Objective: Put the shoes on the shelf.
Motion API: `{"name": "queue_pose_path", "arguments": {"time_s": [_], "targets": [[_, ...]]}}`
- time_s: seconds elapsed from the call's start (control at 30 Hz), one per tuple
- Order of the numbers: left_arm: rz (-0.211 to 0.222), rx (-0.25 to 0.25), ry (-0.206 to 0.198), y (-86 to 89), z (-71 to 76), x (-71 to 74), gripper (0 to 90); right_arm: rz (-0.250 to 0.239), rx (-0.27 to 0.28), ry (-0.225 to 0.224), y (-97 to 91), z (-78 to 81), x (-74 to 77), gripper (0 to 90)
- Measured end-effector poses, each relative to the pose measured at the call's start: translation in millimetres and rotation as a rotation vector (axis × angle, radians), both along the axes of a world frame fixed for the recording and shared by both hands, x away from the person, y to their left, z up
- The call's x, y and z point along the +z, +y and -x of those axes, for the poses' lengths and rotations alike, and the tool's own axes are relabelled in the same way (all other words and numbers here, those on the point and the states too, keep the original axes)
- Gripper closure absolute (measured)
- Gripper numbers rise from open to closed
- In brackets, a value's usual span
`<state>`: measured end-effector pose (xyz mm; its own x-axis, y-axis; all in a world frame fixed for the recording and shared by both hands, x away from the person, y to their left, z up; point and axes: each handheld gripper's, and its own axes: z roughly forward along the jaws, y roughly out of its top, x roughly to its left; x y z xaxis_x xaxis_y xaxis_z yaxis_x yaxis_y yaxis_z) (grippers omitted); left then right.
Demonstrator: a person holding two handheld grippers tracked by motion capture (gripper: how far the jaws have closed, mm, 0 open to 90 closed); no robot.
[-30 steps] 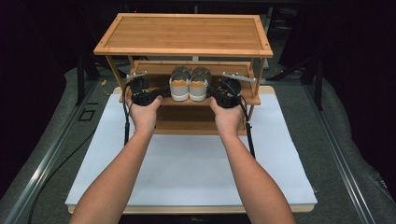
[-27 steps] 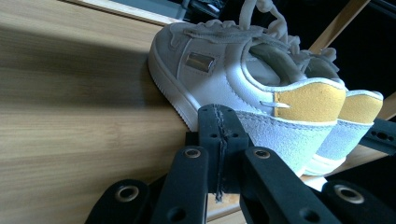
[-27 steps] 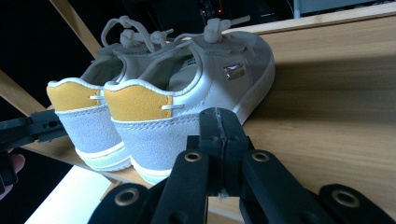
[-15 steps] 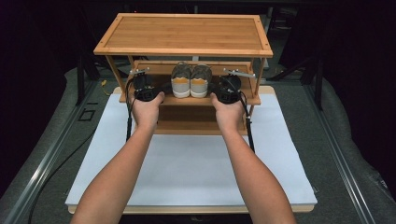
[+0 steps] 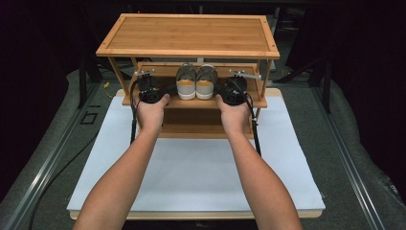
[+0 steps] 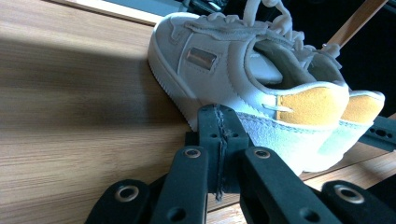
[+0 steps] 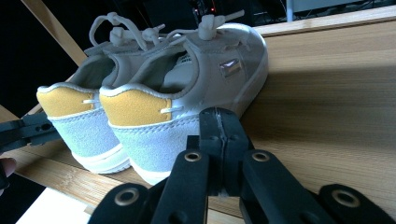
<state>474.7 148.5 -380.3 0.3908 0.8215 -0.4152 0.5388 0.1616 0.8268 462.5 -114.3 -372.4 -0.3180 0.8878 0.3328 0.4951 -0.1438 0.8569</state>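
Observation:
A pair of grey sneakers (image 5: pixel 196 84) with yellow heel patches stands on the middle shelf (image 5: pixel 249 101) of a bamboo rack, heels toward me. My left gripper (image 5: pixel 170 90) lies on the shelf at the left side of the pair, jaws pressed together with nothing between them. In the left gripper view its tips (image 6: pixel 218 117) sit right at the sole of the near sneaker (image 6: pixel 243 70). My right gripper (image 5: pixel 218 90) mirrors it at the right side, also shut and empty. Its tips (image 7: pixel 219 119) are close against the other sneaker's (image 7: pixel 177 93) sole. I cannot tell whether either touches.
The rack's top shelf (image 5: pixel 189 33) overhangs the sneakers and both hands. Slanted rack legs (image 5: pixel 119 76) stand at each end. The rack sits on a white board (image 5: pixel 201 167) over a grey mat, with dark surroundings.
Both hands have edged slightly farther in along the shelf toward the sneakers. The jaws stay shut and the sneakers have not moved.

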Motion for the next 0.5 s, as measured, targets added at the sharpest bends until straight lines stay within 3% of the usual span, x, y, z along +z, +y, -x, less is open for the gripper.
{"name": "queue_pose_path", "arguments": {"time_s": [0.13, 0.2, 0.27, 0.5], "targets": [[0.006, 0.004, -0.007, -0.9, 2.2, 1.4, 89.5, 0.000, 0.006, 0.022, -1.5, 1.5, 1.5, 89.9], [0.018, -0.001, -0.015, -0.4, 4.5, 3.2, 89.5, -0.023, 0.006, -0.005, -1.5, 2.3, 2.0, 89.3], [0.004, -0.013, -0.017, 0.1, 5.5, 4.0, 89.5, -0.021, 0.007, -0.014, -1.6, 3.2, 2.3, 89.2], [0.027, -0.029, -0.039, -0.4, 18.6, 10.8, 89.5, -0.004, 0.006, -0.035, -2.0, 16.2, 8.1, 88.6]]}}
